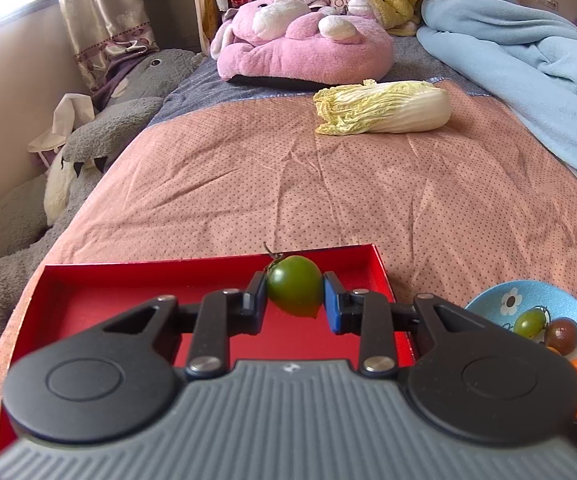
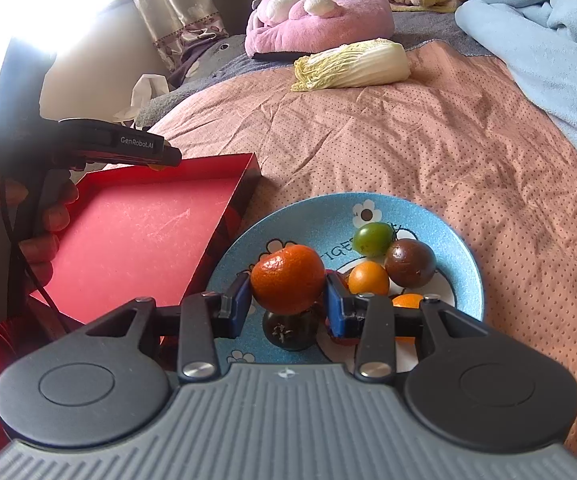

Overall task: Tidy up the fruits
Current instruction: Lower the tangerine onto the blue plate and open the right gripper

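Green tomato [image 1: 295,285], small, smooth and likely soft, sits clamped across its middle by the left gripper [image 1: 295,294] over the red tray [image 1: 88,280]. Right gripper [image 2: 288,298] squeezes a round orange mandarin [image 2: 287,279] above the blue plate [image 2: 440,216], tray at ten o'clock.

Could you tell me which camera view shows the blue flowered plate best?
The right wrist view: the round blue flowered plate sits nearly whole, fruit on it. The left wrist view catches only its edge behind the left gripper.
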{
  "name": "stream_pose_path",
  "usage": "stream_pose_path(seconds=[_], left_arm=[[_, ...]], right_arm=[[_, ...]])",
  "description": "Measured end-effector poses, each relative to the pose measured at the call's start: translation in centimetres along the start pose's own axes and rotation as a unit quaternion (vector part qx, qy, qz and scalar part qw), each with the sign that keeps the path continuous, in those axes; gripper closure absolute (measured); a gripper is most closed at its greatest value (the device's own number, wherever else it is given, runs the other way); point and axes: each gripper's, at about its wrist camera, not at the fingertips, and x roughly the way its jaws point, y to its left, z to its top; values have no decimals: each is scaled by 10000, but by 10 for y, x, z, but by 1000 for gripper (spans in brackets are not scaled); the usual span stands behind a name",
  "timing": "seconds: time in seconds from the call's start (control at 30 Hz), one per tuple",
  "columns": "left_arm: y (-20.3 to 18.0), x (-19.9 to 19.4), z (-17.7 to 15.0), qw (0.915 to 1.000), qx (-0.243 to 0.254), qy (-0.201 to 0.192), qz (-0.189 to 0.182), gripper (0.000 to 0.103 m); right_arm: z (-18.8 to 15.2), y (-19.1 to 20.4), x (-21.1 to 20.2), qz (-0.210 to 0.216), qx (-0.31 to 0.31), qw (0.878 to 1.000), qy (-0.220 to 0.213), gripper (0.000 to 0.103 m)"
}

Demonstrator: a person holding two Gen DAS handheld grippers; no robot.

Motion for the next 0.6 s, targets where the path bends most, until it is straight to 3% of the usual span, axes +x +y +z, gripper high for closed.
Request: stream_pose_path(seconds=[0.6], left_arm=[[-44,-7,-11,9967,408,-35,-703,70]], right_arm=[[-5,-4,-1,-8,-34,10000,83,58]])
